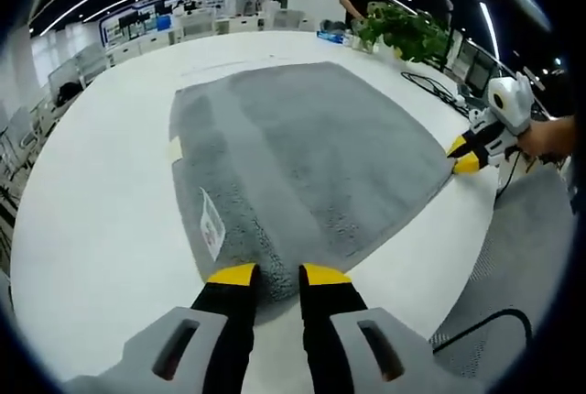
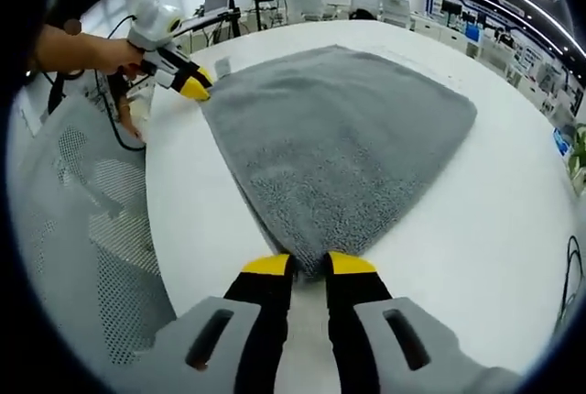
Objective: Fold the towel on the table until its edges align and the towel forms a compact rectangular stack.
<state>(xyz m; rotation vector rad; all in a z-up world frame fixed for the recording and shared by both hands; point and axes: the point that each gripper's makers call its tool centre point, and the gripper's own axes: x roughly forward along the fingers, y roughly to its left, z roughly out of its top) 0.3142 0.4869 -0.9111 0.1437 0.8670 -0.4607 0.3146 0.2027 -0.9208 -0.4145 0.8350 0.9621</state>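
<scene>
Near the tabletop (image 1: 101,229) edge, the grey towel (image 1: 311,165) is spread flat; each near corner is clamped by left tongs (image 1: 277,275) and right tongs (image 2: 308,266). Every fold appears still outstanding.

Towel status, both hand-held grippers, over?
Left hand-held gripper and right hand-held gripper each pinch a near corner. Towel flat, unfolded. Nothing obstructing.

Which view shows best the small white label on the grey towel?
The left gripper view: the white label lies face up near the grey towel's near edge, beside the left gripper. In the right gripper view I cannot find it on the towel.
</scene>
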